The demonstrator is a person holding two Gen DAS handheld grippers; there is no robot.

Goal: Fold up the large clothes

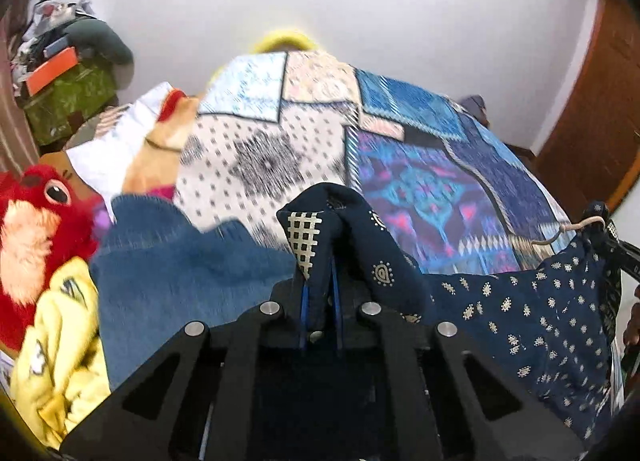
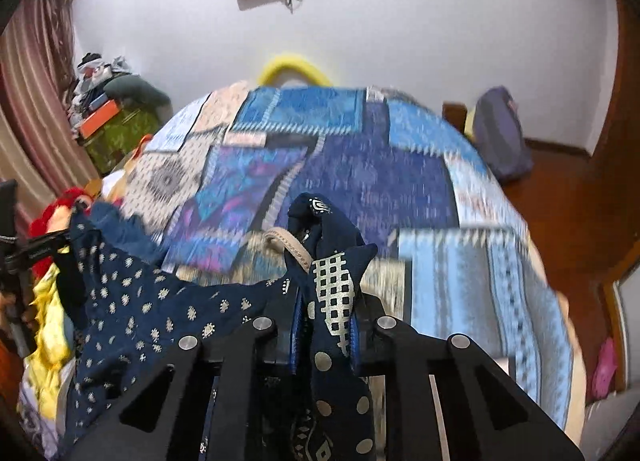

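Pinching a bunched corner of the navy printed garment [image 1: 520,313], the left gripper [image 1: 319,281] has its blue-padded fingers [image 1: 303,301] drawn nearly together, with a peak of dark cloth and its cream grid-patterned trim standing up just ahead of the tips. From there the garment stretches off to that gripper's right as a taut span of small cream motifs, ending at the other tool near the frame edge, where a beige cord shows. To the left gripper's left lie a blue denim piece [image 1: 168,257], a yellow garment [image 1: 60,349] and a red plush toy [image 1: 36,229].

The right gripper [image 2: 325,321] is likewise clamped on the garment's other corner, cloth wedged between its pads, the grid trim and a beige cord loop [image 2: 288,247] poking up just beyond the tips. A dotted strip of the same fabric hangs down over the tool's body. The cloth runs away to this gripper's left.

Ahead of both tools spreads the blue patchwork bedspread [image 2: 400,181], blurred, with a yellow curved object [image 2: 294,69] at its far edge against the white wall [image 2: 400,21].
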